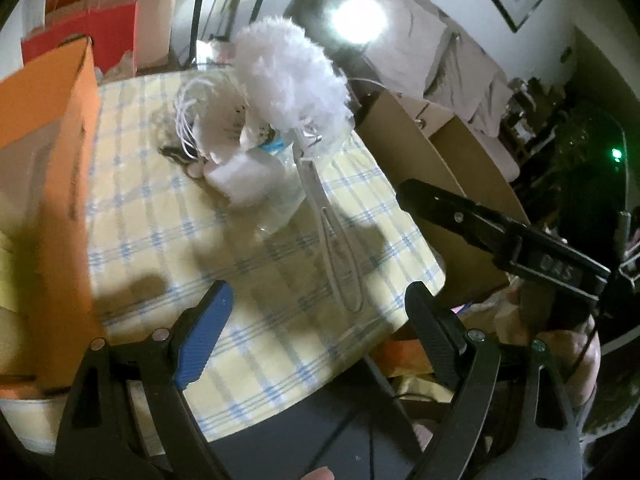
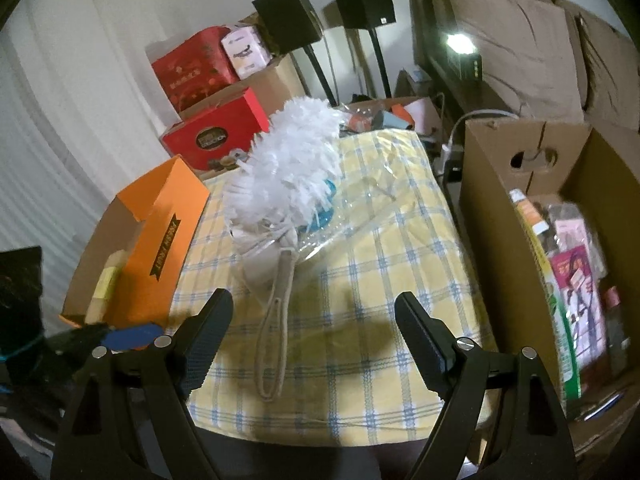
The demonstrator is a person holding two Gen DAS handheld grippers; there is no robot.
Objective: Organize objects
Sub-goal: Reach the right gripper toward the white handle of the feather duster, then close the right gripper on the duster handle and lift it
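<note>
duster (image 2: 288, 168) lies on table (image 2: 384, 320)

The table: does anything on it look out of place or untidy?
Yes. A white duster lies loose mid-table on crumpled clear plastic, its handle toward the near edge. A tangle of white cord sits beside it. Nothing looks spilled or broken.

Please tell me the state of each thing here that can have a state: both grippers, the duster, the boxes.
left gripper: open, holds nothing.
right gripper: open, holds nothing.
white duster: lying on the checked cloth, handle toward the grippers, untouched.
orange box: open at the top.
brown carton: open, packed with goods.
</note>
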